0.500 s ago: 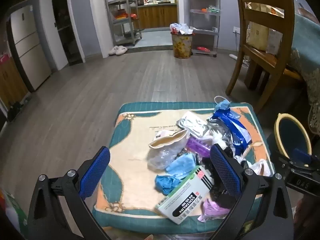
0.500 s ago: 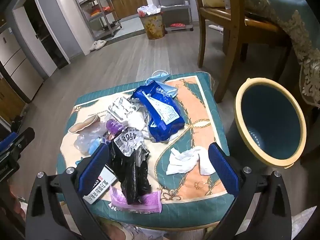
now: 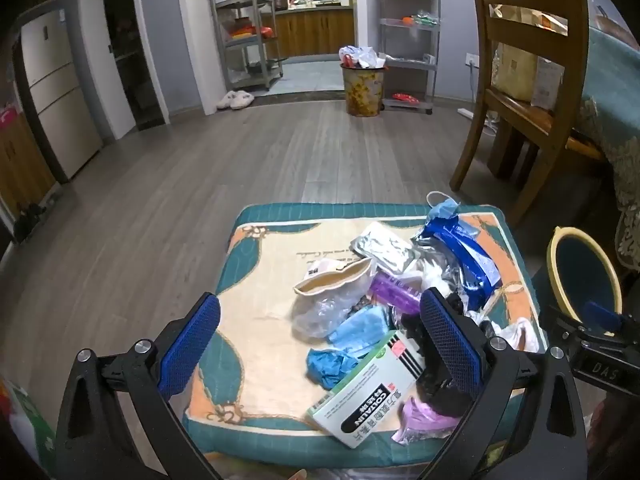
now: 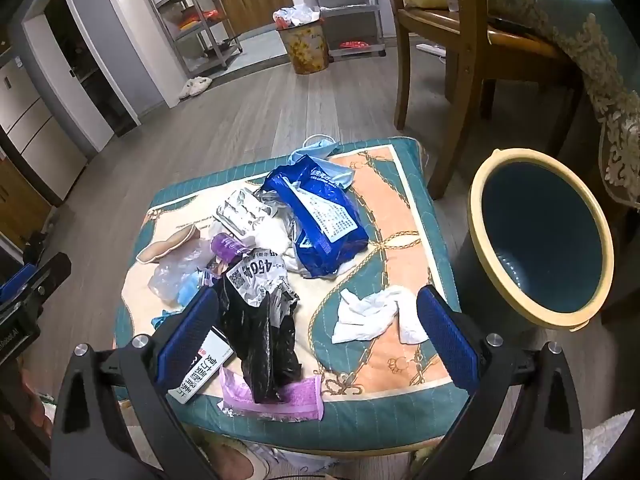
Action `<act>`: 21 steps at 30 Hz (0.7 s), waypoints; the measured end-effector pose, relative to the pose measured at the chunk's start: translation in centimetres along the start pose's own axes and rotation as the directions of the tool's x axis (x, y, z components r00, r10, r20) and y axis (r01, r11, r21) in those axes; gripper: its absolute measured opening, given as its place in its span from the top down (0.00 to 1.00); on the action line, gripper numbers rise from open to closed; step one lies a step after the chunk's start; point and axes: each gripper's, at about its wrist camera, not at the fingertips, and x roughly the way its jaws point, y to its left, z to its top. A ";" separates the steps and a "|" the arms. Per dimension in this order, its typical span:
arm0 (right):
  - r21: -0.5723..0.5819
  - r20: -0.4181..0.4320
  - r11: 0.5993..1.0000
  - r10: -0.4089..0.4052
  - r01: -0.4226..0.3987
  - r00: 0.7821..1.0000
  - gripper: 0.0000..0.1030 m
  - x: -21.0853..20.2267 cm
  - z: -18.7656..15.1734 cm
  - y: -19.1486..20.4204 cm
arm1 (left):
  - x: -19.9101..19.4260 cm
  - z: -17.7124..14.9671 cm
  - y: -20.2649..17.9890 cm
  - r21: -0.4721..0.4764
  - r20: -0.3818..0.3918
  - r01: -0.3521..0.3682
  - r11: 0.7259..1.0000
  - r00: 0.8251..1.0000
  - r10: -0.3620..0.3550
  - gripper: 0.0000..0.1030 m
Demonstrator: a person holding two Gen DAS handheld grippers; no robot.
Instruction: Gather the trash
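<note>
Trash (image 4: pixel 276 240) lies heaped on a cushion (image 4: pixel 404 216), beside the bin (image 4: pixel 540 240). A black bag (image 4: pixel 260 340) partly hides the box (image 3: pixel 368 388). Left gripper (image 3: pixel 320 340) and right gripper (image 4: pixel 318 332) both gape, holding nothing.

A patterned cushion (image 4: pixel 404 216) (teal-edged) carries a blue packet (image 4: pixel 320 216), white tissue (image 4: pixel 372 314) and medicine box (image 3: pixel 368 396).

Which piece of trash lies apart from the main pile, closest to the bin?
The crumpled white tissue, alone on the cushion between the pile and the bin; everything else overlaps.
</note>
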 end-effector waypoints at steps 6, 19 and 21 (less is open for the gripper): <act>0.003 -0.002 1.000 -0.005 0.005 1.000 0.05 0.2 -0.1 0.1 | -0.1 -0.1 -0.4 0.000 0.007 0.000 1.000 1.000 0.000 0.03; 0.002 -0.006 1.000 -0.007 0.007 1.000 0.05 0.3 -0.1 0.2 | -0.1 -0.1 -0.2 -0.005 0.006 0.000 1.000 1.000 0.000 0.04; 0.001 -0.006 1.000 -0.008 0.008 1.000 0.05 0.3 -0.2 0.2 | -0.2 0.0 -0.2 -0.007 0.007 0.000 1.000 1.000 0.000 0.03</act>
